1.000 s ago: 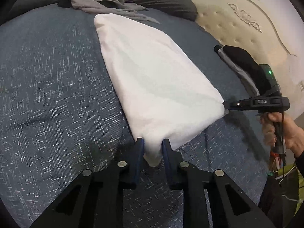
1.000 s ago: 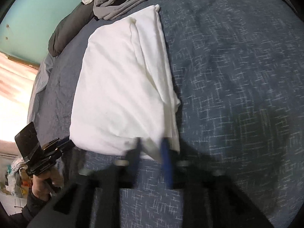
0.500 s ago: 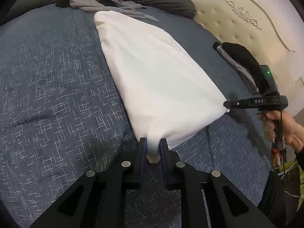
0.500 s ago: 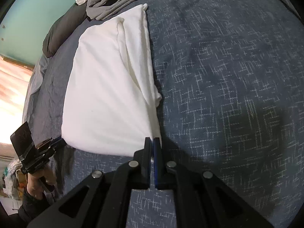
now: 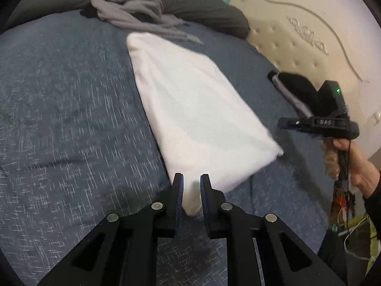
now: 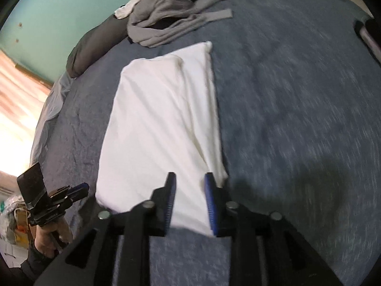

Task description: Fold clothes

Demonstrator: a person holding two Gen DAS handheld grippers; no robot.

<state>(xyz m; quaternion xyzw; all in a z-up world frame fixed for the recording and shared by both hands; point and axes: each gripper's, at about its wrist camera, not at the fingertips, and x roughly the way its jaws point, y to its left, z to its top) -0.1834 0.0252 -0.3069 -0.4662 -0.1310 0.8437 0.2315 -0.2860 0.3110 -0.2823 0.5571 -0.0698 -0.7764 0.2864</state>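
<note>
Blue bed (image 5: 59,109), folded white garment (image 5: 197,119), grey clothes pile (image 5: 133,12)

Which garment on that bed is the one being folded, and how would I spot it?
Start at the blue-grey bedspread. In its middle lies the white garment, a smooth, flat folded panel. Unlike the crumpled grey clothes heaped by the dark pillow, it is bright white and tidy, its near corner between the left gripper fingers.

White garment (image 5: 197,119) (flecked blue bedspread (image 5: 66,109))
</note>
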